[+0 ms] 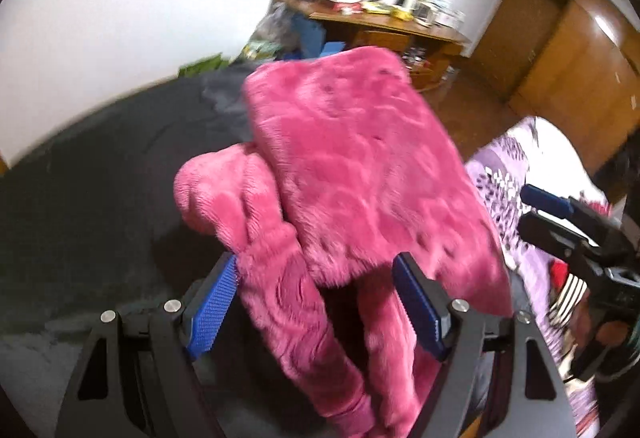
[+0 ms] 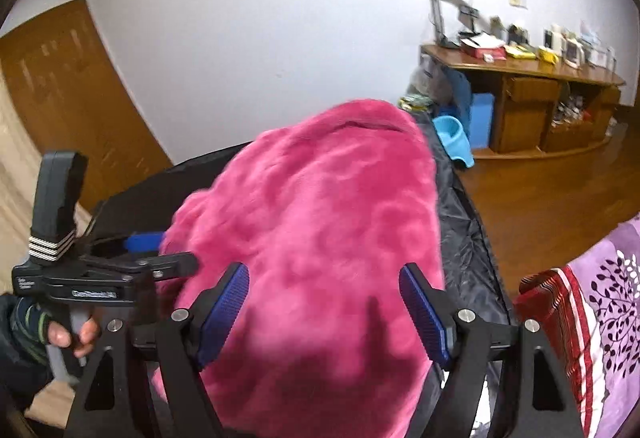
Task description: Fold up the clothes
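Note:
A fluffy pink garment (image 1: 352, 165) lies in a thick folded bundle on a dark sheet (image 1: 100, 177). In the left wrist view a rolled sleeve or cuff (image 1: 224, 193) sticks out at its left. My left gripper (image 1: 316, 274) is open, with pink fabric lying between its blue pads (image 1: 212, 302). My right gripper (image 2: 324, 278) is open too, its blue pads (image 2: 424, 314) straddling the near end of the garment (image 2: 320, 205). Each gripper shows in the other's view: the right one (image 1: 536, 205) at the right edge, the left one (image 2: 168, 250) at the left by the garment's side.
A purple patterned quilt (image 2: 612, 302) with a red striped cloth (image 2: 560, 310) lies to the right. A wooden desk (image 2: 528, 93) cluttered with small items stands by the white wall, a blue plastic item (image 2: 454, 135) beside it. Wooden doors (image 1: 568, 49) and floor (image 2: 560, 189) lie beyond.

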A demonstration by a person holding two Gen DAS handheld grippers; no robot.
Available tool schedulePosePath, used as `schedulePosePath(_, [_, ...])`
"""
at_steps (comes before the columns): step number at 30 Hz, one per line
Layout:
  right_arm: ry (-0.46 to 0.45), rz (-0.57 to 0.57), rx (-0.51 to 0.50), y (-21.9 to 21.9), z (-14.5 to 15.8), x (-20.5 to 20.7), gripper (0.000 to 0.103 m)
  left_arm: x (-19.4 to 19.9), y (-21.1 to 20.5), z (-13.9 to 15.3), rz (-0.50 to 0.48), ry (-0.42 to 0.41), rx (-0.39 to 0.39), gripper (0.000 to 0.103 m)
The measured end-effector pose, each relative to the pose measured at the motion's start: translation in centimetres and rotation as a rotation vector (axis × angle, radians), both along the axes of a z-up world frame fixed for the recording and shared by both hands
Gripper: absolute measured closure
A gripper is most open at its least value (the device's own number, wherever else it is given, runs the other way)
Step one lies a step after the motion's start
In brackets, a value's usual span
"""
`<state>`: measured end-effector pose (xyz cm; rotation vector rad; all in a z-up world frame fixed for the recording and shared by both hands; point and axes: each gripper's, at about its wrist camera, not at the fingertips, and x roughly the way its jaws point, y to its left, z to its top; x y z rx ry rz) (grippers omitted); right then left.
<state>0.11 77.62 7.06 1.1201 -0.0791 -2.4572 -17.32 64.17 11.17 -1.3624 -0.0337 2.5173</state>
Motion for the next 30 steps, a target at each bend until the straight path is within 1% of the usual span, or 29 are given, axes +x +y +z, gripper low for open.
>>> schedulePosePath(1, [0.000, 0.004, 0.019, -0.4, 0.2, 0.9, 0.024, 2.1, 1.0, 0.4, -0.026, 0.024, -0.026, 0.021])
schedulePosePath(2, [0.000, 0.007, 0.038, -0.8, 0.4, 1.7, 0.024, 3.5, 1.4, 0.2, -0.047, 0.048, -0.052, 0.021])
schedulePosePath(3, [0.000, 0.011, 0.056, -1.2, 0.6, 2.6, 0.024, 4.5, 1.0, 0.0, -0.060, 0.064, -0.078, 0.021])
schedulePosePath(4, [-0.013, 0.017, 0.061, -1.6, -0.4, 2.4, 0.024, 6.4, 0.0, -0.3, -0.071, 0.078, -0.107, 0.021])
schedulePosePath(5, [-0.033, 0.025, 0.057, -2.0, -1.9, 1.6, 0.024, 7.3, -0.5, -1.1, -0.077, 0.083, -0.135, 0.021])
schedulePosePath(8, [-0.079, 0.050, 0.085, -3.4, -5.0, 1.9, 0.024, 7.2, -3.2, -3.2, -0.051, 0.055, -0.176, 0.021])
schedulePosePath(11, [-0.096, 0.050, 0.117, -5.5, -7.3, 1.6, 0.024, 8.7, -6.3, -3.8, -0.018, 0.024, -0.187, 0.021])
schedulePosePath(14, [-0.114, 0.036, 0.144, -7.1, -9.0, 0.8, 0.021, 7.5, -7.8, -5.5, 0.007, -0.001, -0.211, 0.021])
schedulePosePath(16, [-0.119, 0.030, 0.161, -8.1, -9.8, 0.3, 0.015, 7.3, -8.3, -6.2, 0.011, -0.009, -0.217, 0.021])
schedulePosePath(17, [-0.118, 0.035, 0.166, -8.5, -10.0, 0.3, 0.008, 7.5, -8.5, -6.4, 0.008, -0.007, -0.225, 0.021])
schedulePosePath(19, [-0.100, 0.050, 0.219, -9.8, -10.3, 0.5, 0.002, 7.7, -8.5, -6.7, 0.000, 0.001, -0.242, 0.020])
schedulePosePath(20, [-0.090, 0.057, 0.246, -10.3, -10.2, 0.6, 0.002, 7.8, -8.6, -6.8, -0.003, 0.003, -0.247, 0.020])
schedulePosePath(22, [-0.076, 0.040, 0.248, -10.5, -9.6, 0.9, 0.002, 8.2, -9.0, -6.8, -0.006, 0.002, -0.247, 0.020])
schedulePosePath(25, [-0.047, 0.005, 0.236, -10.5, -8.3, 1.3, 0.002, 8.7, -10.4, -7.1, 0.000, -0.015, -0.221, 0.019])
schedulePosePath(27, [0.013, -0.024, 0.243, -11.0, -7.0, 1.9, 0.002, 9.1, -11.6, -7.6, 0.004, -0.026, -0.205, 0.018])
schedulePosePath(30, [0.087, -0.046, 0.269, -12.4, -6.1, 2.6, 0.002, 9.3, -12.3, -8.0, 0.003, -0.036, -0.191, 0.017])
